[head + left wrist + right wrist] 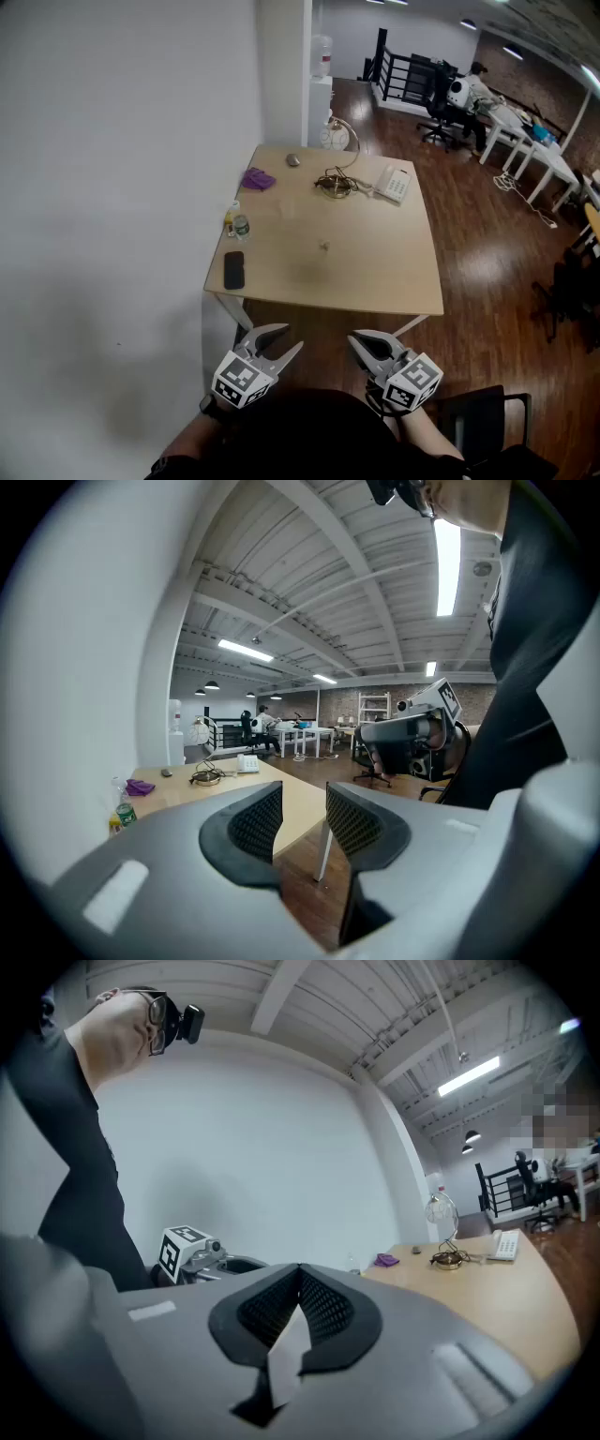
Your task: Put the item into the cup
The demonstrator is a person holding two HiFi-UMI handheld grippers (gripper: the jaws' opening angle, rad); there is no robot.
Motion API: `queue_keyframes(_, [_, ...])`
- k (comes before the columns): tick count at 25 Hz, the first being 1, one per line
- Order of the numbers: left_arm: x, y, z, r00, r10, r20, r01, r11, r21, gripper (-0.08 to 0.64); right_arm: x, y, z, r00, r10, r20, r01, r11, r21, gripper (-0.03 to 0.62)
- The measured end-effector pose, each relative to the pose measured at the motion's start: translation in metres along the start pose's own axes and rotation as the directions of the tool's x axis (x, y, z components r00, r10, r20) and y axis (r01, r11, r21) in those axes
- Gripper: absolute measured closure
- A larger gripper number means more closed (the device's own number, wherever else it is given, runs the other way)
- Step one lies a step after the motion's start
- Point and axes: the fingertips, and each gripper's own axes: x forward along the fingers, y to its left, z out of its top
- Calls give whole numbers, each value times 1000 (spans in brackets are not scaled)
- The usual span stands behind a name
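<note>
Both grippers hang close to my body, well short of the wooden table. My left gripper is open with nothing between its jaws; in its own view the left gripper shows floor and the table edge through the gap. My right gripper is shut and holds nothing, its pads pressed together. A small pale item lies near the table's middle. I cannot make out a cup.
On the table are a black phone, small bottles, a purple object, a desk lamp and a white telephone. A white wall runs along the left. Office chairs and desks with a seated person stand far right.
</note>
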Motion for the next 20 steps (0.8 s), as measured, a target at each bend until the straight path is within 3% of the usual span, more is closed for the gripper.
queue_keyframes(13, [0, 42, -17, 1000, 7, -10, -7, 1000, -17, 420, 35, -16, -8, 1000, -23, -13, 24, 1000, 17, 584])
queue_keyframes(20, [33, 78, -21, 999, 40, -33, -41, 998, -51, 416, 61, -69, -7, 1000, -12, -25, 13, 998, 64, 584])
